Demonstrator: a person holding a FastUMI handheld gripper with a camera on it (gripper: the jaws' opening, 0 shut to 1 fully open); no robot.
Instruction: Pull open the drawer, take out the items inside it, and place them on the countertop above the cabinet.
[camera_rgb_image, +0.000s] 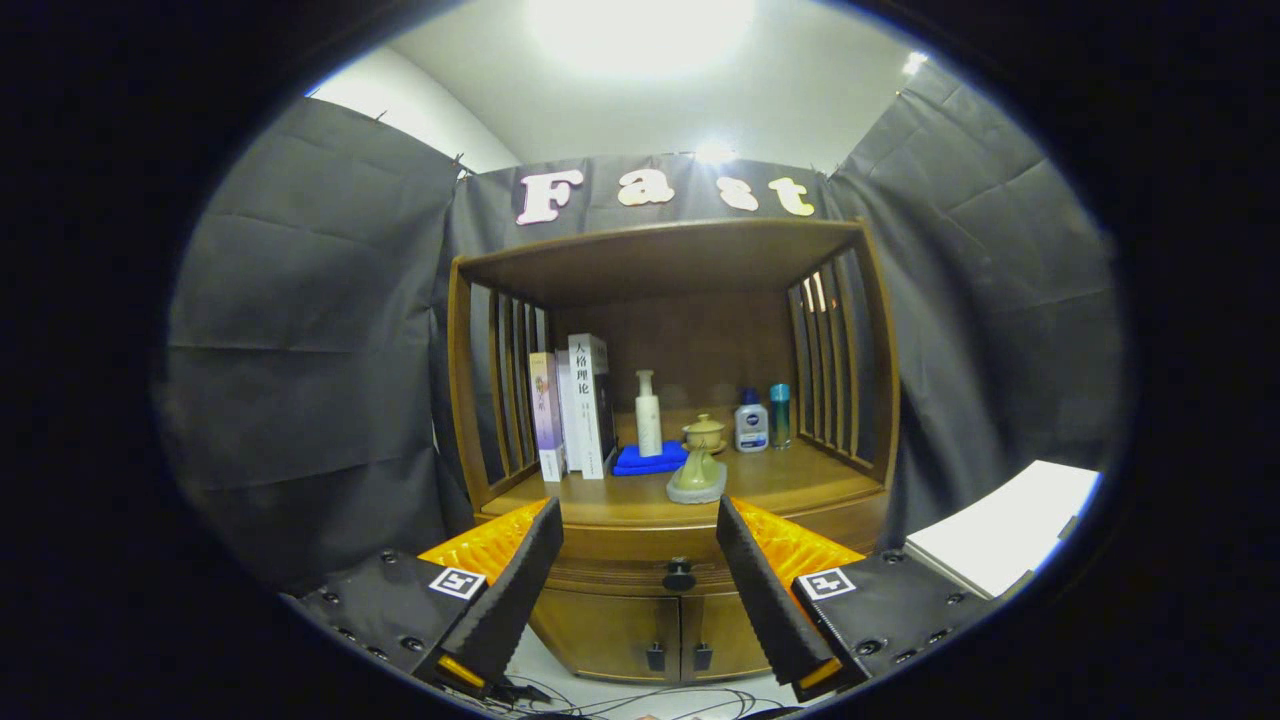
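1. Facing the cabinet (600, 630), the gripper (636, 505) has its fingers spread wide and holding nothing; the knob (679, 575) sits beyond them, in the gap and nearer the right finger.
2. The drawer (620, 578) behind that knob looks fully shut, so its inside is hidden. A shut drawer below a loaded countertop (790, 480) fits either a drawer yet to be emptied or one emptied and pushed back.
3. Any grip on the knob would, I judge, need the fingers lowered and shifted right until it is centred between them, then a level, straight pull. The knob is small and round, so an off-centre pinch could slip.
4. Up and left of the knob stand books (575, 405). Just above it are a white bottle (648, 412), a blue cloth (650, 460) and a green pot (700, 465).
5. The pot is nearest the front edge above the knob, so it could be bumped by anything lifted up there.
6. Up and right of the knob stand a lotion bottle (751, 425) and a teal bottle (779, 413), with bare wood in front of them.
7. Below the knob are two door handles (655, 657), and cables (640, 695) lie on the floor.
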